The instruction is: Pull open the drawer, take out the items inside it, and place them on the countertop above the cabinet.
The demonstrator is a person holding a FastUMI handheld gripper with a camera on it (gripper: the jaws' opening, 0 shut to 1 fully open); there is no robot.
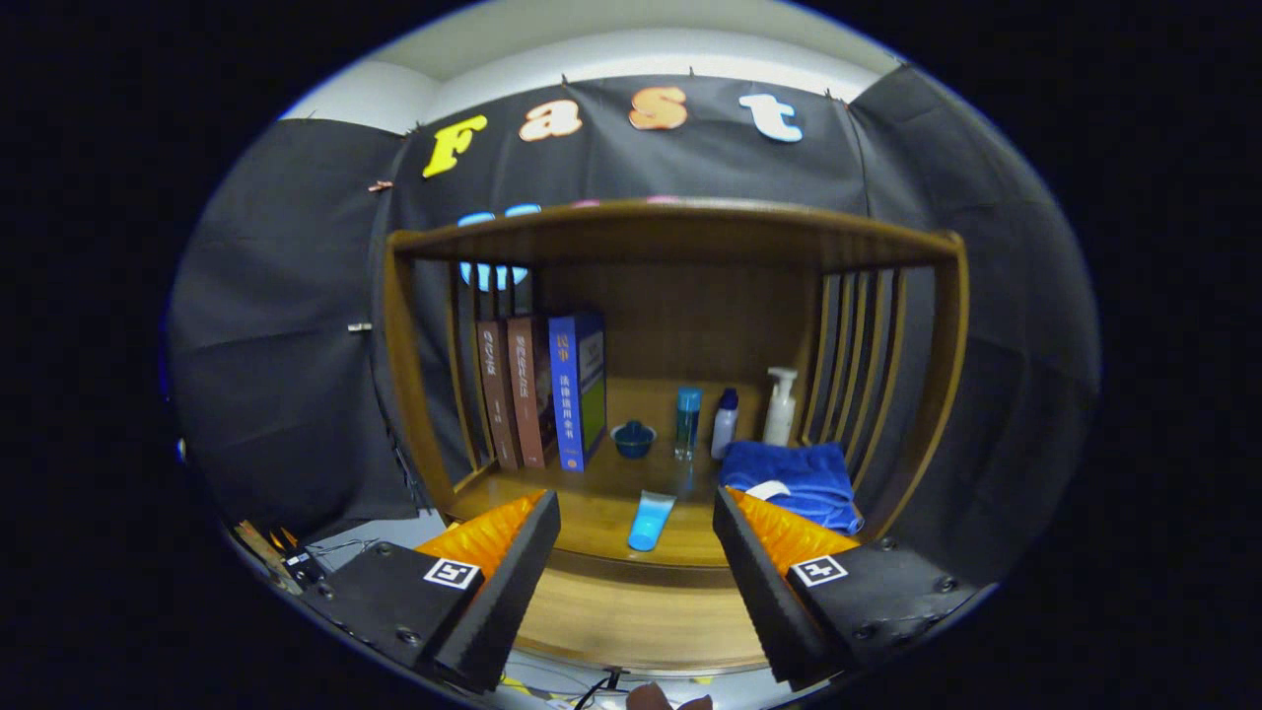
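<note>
Drawer: no handle or front can be made out; it is judged to sit low in the cabinet, beneath the wooden band just ahead of the fingers.
Hand-held gripper [636, 552]: fingers spread wide, holding nothing, aimed at the cabinet's front edge.
Blue tube [651, 520]: lies flat on the surface [592, 518], between the fingers and just beyond them.
Blue cloth [794, 478]: folded, beyond the right finger, on the same surface.
Further back: small dark bowl [633, 439], slim teal bottle [687, 421], small white bottle with dark cap [725, 422], pump bottle [780, 406], standing near one another.
Books [542, 390]: three upright against the left slats.
Handling, drawer: likely stiff wood on slides, needing a straight, steady pull; take hold at a handle or the lower lip, once found.
Handling, contents: unseen, so weight and fragility cannot be told.
Risk: a crooked pull may jam the drawer.
</note>
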